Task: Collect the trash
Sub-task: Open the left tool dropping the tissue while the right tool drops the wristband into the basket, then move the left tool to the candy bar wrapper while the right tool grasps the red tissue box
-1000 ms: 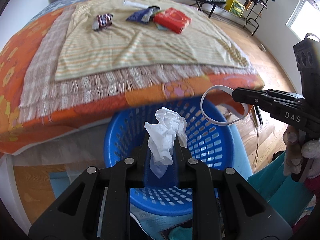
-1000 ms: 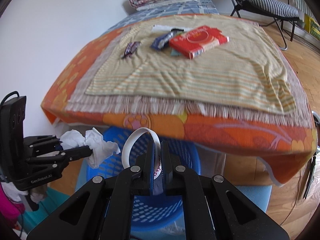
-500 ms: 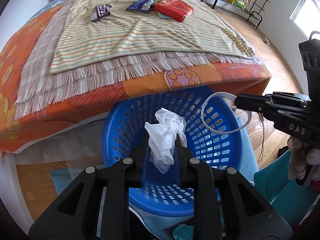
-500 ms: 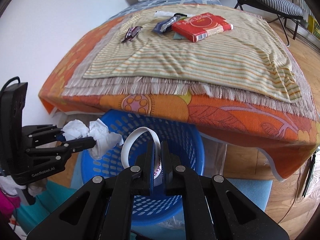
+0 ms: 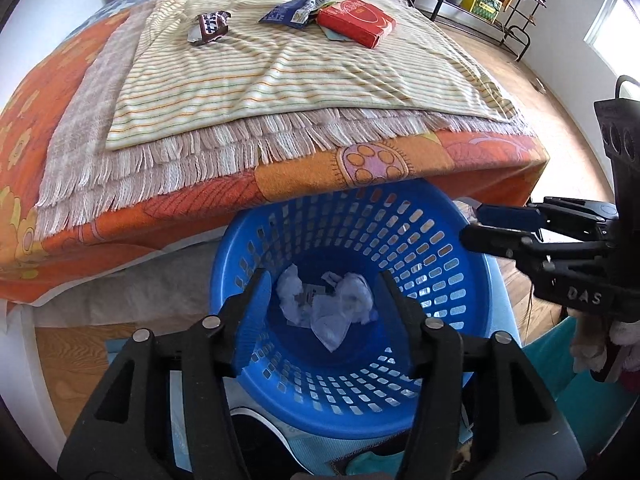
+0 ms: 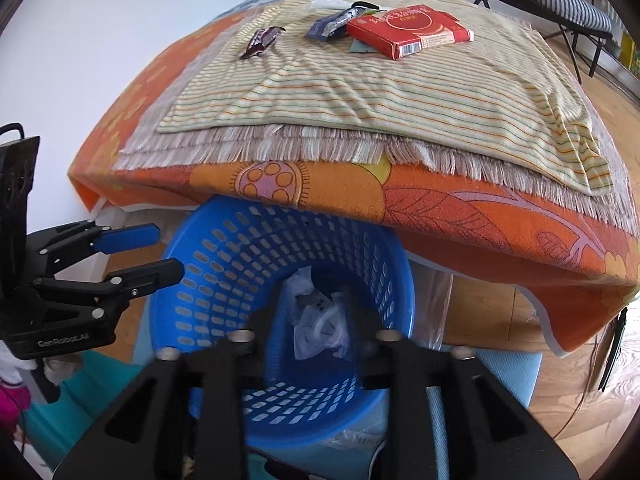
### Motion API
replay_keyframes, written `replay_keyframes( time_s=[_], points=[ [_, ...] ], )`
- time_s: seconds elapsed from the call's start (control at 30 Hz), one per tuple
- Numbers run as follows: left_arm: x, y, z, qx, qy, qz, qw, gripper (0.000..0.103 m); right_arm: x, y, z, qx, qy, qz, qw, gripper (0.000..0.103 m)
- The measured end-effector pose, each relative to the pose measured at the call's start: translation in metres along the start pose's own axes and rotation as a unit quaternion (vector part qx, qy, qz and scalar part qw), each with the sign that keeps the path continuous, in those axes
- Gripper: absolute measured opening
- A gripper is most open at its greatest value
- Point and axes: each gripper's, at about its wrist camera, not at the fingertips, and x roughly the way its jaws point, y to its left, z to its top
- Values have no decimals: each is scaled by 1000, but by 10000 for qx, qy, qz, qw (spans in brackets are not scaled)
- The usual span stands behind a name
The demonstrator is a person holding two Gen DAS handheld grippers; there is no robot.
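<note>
Left wrist view: the left claw (image 5: 324,312) hangs over the blue basket (image 5: 460,248), its jaws opening with nothing between them. Straight below, on the basket's floor, lies the crumpled white tissue (image 5: 340,312) with other scraps. The right claw (image 5: 480,226) sits at the basket's right rim, jaws likewise parting and empty. Beyond the basket, up on the bed (image 5: 120,208), the remaining trash waits: a red box (image 5: 356,20) lying flat, its long axis slanting away to the left; a blue wrapper (image 5: 292,14) touching its left end; and a dark crumpled wrapper (image 5: 210,26) well apart to the left.

Right wrist view: the right claw (image 6: 316,340) frames the basket (image 6: 192,280), jaws opening, nothing in them; tissue (image 6: 316,320) and what looks like a pale loop lie at the bottom. The left claw (image 6: 160,252) stands at the basket's left rim, empty. From the basket, the red box (image 6: 408,32) lies ahead and slightly right, likely nearer the right hand; the dark wrapper (image 6: 262,42) lies ahead and left, seemingly nearer the left hand.
</note>
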Motion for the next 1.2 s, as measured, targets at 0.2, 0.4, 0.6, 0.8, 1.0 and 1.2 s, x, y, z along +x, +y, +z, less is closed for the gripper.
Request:
replay_keyframes(
  time_s=[0.2, 0.4, 0.6, 0.8, 1.0, 1.2],
  points=[
    [1, 3, 1, -41, 2, 28, 10000, 64, -1, -5, 2, 124, -31, -50, 9999, 53],
    [2, 5, 2, -124, 20, 49, 9999, 66, 0, -9, 3, 269, 3, -52, 9996, 62],
    [-1, 8, 7, -212, -52, 20, 9998, 67, -2, -11, 8, 382, -44, -44, 9993, 64],
    [-4, 10, 17, -252, -141, -10, 9996, 67, -8, -17, 18, 632, -153, 121, 9978, 65],
    [-11, 13, 39, -283, -278, -20, 9992, 66, -19, -30, 40, 977, -453, 310, 9937, 66],
    [-19, 25, 72, -455, -491, -24, 9977, 67, -32, -41, 70, 1233, -876, 301, 9880, 76]
  ],
)
